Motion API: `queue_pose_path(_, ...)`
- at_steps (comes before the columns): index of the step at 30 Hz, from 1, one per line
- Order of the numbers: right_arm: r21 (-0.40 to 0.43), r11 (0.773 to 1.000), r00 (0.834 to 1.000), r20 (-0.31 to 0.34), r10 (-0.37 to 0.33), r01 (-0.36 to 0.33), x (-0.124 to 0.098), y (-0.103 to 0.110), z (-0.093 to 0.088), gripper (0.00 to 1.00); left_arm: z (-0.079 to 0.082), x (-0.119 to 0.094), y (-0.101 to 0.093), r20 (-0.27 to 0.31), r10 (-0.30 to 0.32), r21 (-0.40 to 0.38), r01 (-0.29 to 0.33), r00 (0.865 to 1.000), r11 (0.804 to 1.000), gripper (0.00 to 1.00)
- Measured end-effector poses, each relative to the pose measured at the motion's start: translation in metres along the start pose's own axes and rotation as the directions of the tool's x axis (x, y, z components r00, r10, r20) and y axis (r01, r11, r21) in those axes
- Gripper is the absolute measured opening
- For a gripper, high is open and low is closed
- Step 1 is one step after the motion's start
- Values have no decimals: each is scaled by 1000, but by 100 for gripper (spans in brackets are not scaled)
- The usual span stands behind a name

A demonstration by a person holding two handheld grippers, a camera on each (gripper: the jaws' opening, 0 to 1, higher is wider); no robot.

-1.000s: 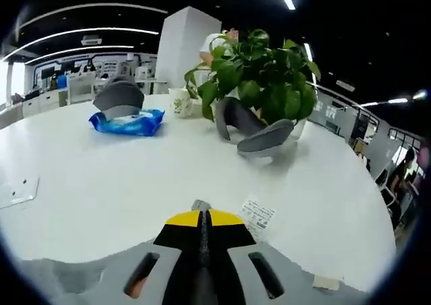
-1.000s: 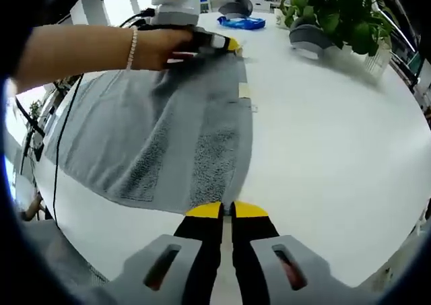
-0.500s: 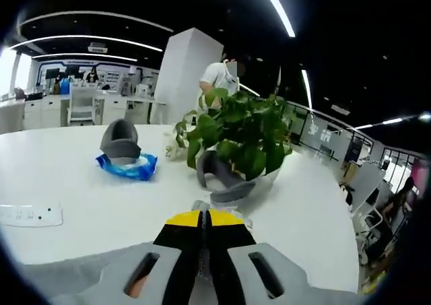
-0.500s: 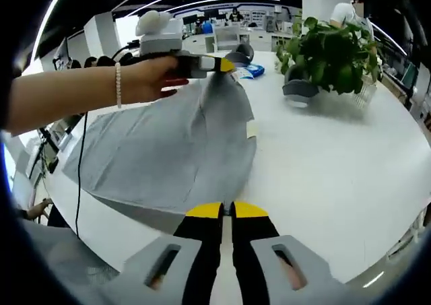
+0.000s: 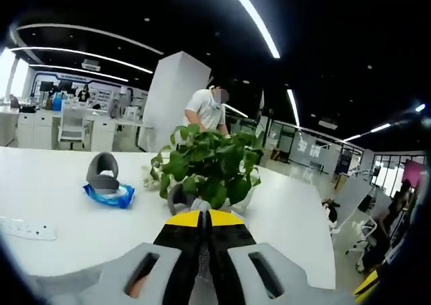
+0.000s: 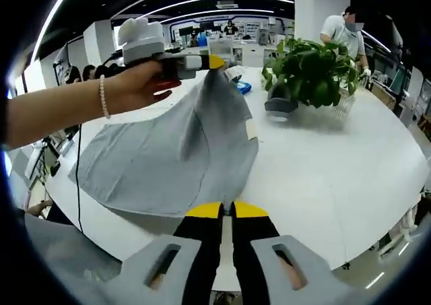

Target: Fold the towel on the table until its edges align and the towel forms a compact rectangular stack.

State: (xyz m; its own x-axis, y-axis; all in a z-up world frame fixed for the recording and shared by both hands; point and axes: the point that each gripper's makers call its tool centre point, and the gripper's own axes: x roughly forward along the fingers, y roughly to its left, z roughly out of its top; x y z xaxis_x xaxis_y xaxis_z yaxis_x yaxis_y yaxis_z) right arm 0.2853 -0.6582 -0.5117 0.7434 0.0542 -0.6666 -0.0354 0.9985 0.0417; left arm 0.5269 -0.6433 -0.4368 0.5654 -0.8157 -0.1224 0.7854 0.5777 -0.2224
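In the right gripper view, the right claw [image 6: 226, 209] sits nearest, its yellow-tipped black jaws pressed together on the near edge of the grey terry towel [image 6: 172, 160]. From there the towel spreads over the round white bench [image 6: 337, 163], its left part lying flat and its far corner pulled up off the surface into a peak. At that peak the left claw [image 6: 214, 62], held in a person's hand [image 6: 138, 83] with a pearl bracelet at the wrist, is clamped on the raised corner. A small white label [image 6: 252, 130] shows on the towel's right edge.

In the left gripper view, the left claw [image 5: 203, 214] has its jaws together with a bit of grey cloth pinched at the tips. Beyond it on the bench lie a white power strip [image 5: 20, 229] at the left edge, a blue plastic packet [image 5: 108, 194] with a grey curved object [image 5: 102, 172] on it, and a leafy green potted plant [image 5: 209, 167]. Behind the plant stands a person in a white shirt [image 5: 202, 110] beside a white pillar [image 5: 172, 96].
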Motion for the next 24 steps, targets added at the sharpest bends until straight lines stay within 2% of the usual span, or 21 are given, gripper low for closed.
queue_pose_path(5, 13, 1000, 1000, 15, -17, 17, -14, -16, 5, 2, 6, 0, -8, 8, -10, -14, 10, 1000, 1000, 2)
queue_pose_path(8, 43, 999, 999, 47, -20, 18, -22, -24, 10, 2, 12, -4, -10, 16, -8, 0, 8, 1000, 1000, 2)
queue_pose_path(12, 44, 999, 997, 76, -12, 9, -28, -24, 18, 2, 21, -10, -7, 27, -11, 13, 10, 1000, 1000, 2)
queue_pose_path(16, 25, 999, 993, 112, 34, -37, -34, -10, 31, 2, 29, -18, -1, 35, -7, 29, 6, 999, 1000, 2)
queue_pose_path(19, -26, 991, 977, 164, 133, -131, -41, 20, 44, 2, 35, -28, 8, 36, -8, 37, 7, 999, 999, 2)
queue_pose_path(24, -97, 966, 945, 207, 254, -238, -54, 68, 64, 2, 46, -46, 27, 46, 14, 46, -16, 999, 999, 2)
